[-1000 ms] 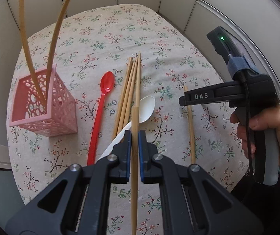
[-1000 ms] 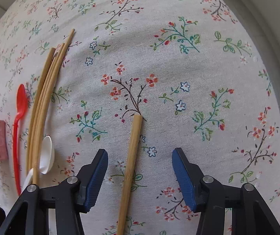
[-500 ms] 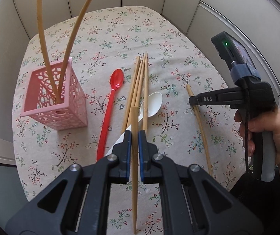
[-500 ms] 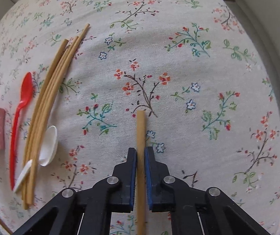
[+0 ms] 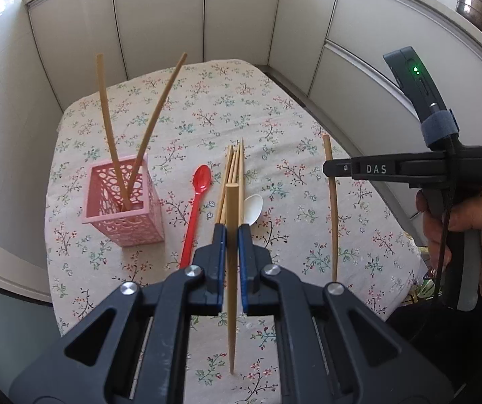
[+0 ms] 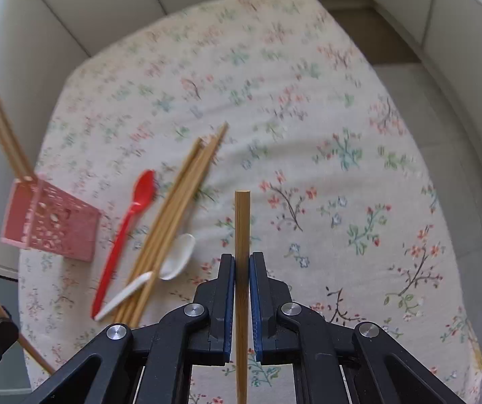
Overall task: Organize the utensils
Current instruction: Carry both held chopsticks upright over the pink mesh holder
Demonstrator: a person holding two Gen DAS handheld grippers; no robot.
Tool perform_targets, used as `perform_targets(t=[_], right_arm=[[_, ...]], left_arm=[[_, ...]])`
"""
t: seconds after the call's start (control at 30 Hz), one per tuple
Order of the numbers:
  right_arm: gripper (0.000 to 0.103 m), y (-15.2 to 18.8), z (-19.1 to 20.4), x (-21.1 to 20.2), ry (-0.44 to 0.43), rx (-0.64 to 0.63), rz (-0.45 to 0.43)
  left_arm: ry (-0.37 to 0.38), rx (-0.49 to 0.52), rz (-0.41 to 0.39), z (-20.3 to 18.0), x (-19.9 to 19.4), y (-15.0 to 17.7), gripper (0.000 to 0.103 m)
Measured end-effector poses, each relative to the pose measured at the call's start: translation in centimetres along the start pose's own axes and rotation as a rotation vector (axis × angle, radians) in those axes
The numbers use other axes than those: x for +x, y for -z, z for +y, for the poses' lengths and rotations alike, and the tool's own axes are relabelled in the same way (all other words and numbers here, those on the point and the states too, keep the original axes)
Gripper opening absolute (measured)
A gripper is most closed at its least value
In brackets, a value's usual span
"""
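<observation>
Pale cabinet panels [image 5: 160, 17] wall in a table covered with a flowered cloth [image 5: 207, 107]. Seen from the left wrist, a pink perforated holder [image 5: 123, 202] stands at about 9 o'clock on the cloth, upright, with two chopsticks [image 5: 133, 128] leaning out of it in a V.

Just to the 3 o'clock side of the holder lies a red spoon [image 5: 195, 212], bowl pointing to 12 o'clock. Beside that spoon is a bundle of chopsticks [image 5: 232, 168] lying lengthwise, and a white spoon [image 5: 252, 203] pokes out from the bundle at its 3 o'clock side (in the right wrist view its handle passes under the sticks).

The left gripper [image 5: 231, 235] has its blue pads pressed together on a single chopstick [image 5: 231, 269], which runs straight between them, its blunt end pointing to 12 o'clock and its thin end toward 6 o'clock, above the cloth.

The right gripper [image 6: 241, 269] is likewise pinching one chopstick [image 6: 242, 229], the stick standing straight up the middle of that view with its blunt end clear of the cloth. From the left wrist view this stick hangs at 3 o'clock, clamped in the black tool, which a hand [image 5: 473, 235] grips by the handle at the edge of the frame.
</observation>
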State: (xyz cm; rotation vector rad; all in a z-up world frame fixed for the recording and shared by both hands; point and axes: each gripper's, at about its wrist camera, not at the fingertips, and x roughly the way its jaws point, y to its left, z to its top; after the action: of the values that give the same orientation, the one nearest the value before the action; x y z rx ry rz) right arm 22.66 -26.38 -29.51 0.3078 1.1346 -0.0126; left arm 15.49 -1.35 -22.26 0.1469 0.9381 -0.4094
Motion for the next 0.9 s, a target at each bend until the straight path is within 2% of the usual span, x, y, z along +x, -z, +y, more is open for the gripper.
perform_targets(t=[0.5, 0.9], right_arm=[[0.007, -0.7, 2.8, -12.0, -0.130, -0.060, -0.291], [0.007, -0.4, 6.7, -16.3, -0.234, -0.114, -0.435]], left_arm=[[0.008, -0.036, -0.202, 1.1, -7.7, -0.9, 0.008], [-0.051, -0.151, -0.367, 5.1, -11.6, -2.9, 0.008]])
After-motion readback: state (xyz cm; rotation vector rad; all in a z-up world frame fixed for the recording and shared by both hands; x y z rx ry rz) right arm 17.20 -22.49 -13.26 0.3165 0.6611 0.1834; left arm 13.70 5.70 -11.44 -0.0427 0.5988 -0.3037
